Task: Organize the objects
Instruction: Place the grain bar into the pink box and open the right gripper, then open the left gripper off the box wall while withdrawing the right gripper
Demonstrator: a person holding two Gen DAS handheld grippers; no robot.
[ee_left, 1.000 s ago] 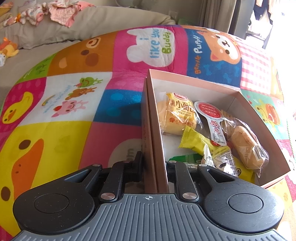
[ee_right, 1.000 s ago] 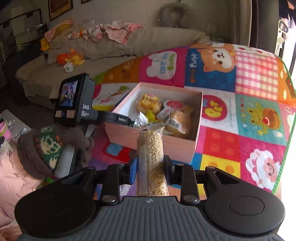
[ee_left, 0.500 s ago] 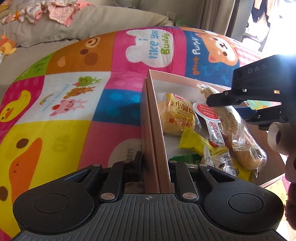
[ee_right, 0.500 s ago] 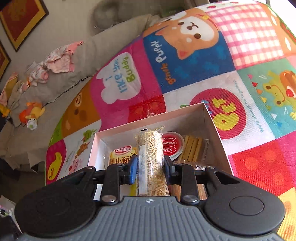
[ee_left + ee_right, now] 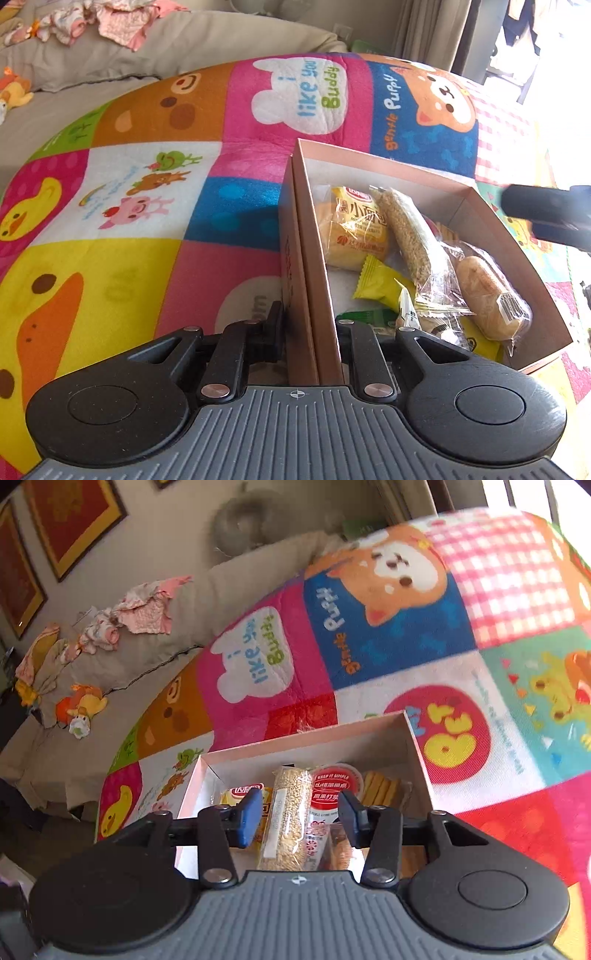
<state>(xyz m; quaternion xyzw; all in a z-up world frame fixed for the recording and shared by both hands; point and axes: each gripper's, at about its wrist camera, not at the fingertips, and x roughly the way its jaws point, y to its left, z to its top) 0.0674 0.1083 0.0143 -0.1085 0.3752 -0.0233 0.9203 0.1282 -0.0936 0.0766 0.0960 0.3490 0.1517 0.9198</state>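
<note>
A pink cardboard box [image 5: 417,173] sits on a colourful play mat and holds several wrapped snacks. My left gripper [image 5: 310,325] is shut on the box's left wall. A clear-wrapped cereal bar [image 5: 406,236] lies in the box across a yellow bread pack [image 5: 354,229]; it also shows in the right wrist view [image 5: 290,816]. My right gripper [image 5: 299,812] is open just above the bar, jaws apart on either side of it; part of it shows dark at the right edge of the left wrist view [image 5: 546,214].
The box [image 5: 314,738] also holds a red-lidded cup [image 5: 334,782], a bread roll [image 5: 487,295] and a yellow sachet [image 5: 380,282]. A grey sofa [image 5: 147,646] with clothes and a soft toy [image 5: 81,705] lies behind the mat [image 5: 129,184].
My right gripper carried the cereal bar over the box, opened and let it go; the bar now lies among the snacks. The right gripper has drawn back to the right. My left gripper has not moved.
</note>
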